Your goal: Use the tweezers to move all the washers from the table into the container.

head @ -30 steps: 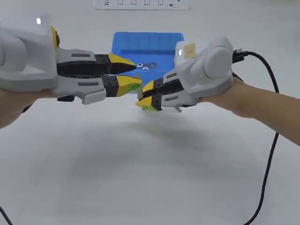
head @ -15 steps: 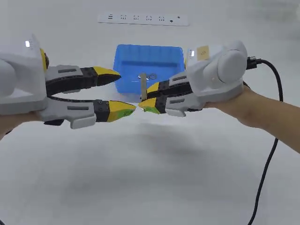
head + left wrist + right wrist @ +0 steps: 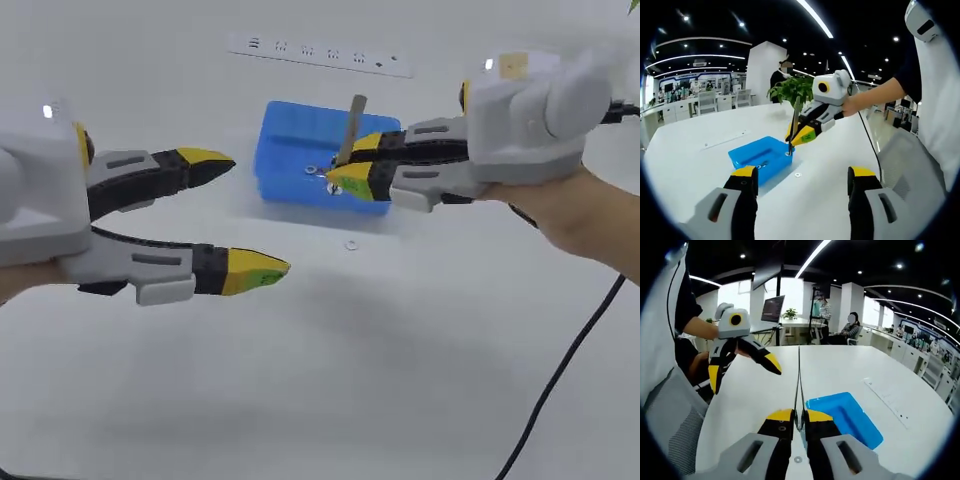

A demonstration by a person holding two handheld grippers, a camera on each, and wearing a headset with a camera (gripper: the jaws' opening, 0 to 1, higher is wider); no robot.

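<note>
We are seeing bright, even overhead light washing out the white table, leaving just a faint soft shadow beside the left gripper. In both gripper views the ceiling strip lights are glaring and the fisheye is bending the room's edges.

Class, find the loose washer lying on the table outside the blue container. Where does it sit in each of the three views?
Head view: washer near centre, on the table in front of the container.
Left gripper view: lower centre, right of the container.
Right gripper view: bottom centre, lower left of the container.
Shared landmark: the blue container.
</note>
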